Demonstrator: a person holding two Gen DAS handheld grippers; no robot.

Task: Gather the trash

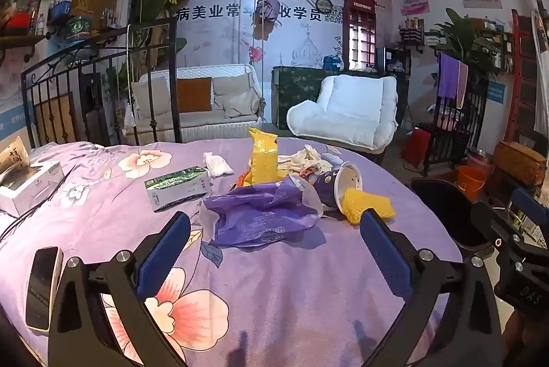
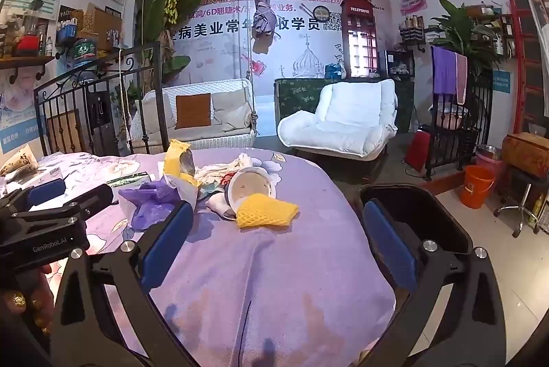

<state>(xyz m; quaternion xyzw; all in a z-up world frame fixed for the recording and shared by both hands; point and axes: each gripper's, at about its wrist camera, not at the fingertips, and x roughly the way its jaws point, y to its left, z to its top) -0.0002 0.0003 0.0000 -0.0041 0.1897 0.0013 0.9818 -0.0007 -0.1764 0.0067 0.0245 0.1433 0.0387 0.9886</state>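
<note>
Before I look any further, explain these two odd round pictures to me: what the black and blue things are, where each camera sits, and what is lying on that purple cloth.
There is no robot here. A person holds a hand tool with two blue-padded fingers in each hand, and a wide-angle camera on each tool looks out along its fingers.

One picture is from the left gripper, the other from the right gripper. Both are open and hold nothing.

On the flowered purple bedspread lies trash: a crumpled purple plastic bag, a tipped-over cup, a yellow foam net at its mouth, a yellow wrapper, crumpled tissues and a green carton. A black bin stands beside the bed, on the right.
</note>
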